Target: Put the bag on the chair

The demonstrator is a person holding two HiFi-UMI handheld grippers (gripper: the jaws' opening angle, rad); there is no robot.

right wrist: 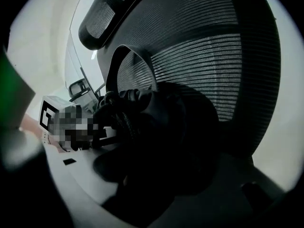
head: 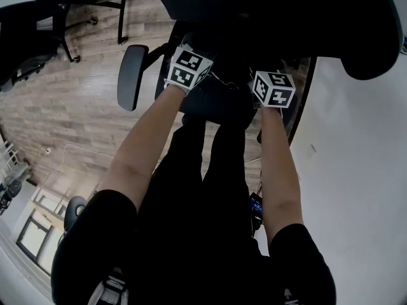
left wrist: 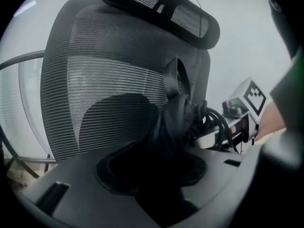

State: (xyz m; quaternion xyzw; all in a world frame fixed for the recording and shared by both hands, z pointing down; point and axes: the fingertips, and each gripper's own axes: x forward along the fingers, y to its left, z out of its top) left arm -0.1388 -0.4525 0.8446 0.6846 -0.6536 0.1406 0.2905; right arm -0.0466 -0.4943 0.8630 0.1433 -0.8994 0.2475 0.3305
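Both the left gripper [left wrist: 152, 177] and right gripper [right wrist: 142, 184] stand with jaws apart, not pinching the soft black fabric bag [left wrist: 175, 120] slumped against the black mesh office chair [left wrist: 95, 75]; it is probably light and floppy, best gripped at its bunched top.

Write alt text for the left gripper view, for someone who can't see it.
A black bag stands between the fingers of the left gripper, in front of the mesh back of a chair and its headrest. At right, the right gripper with its marker cube is close by the bag.
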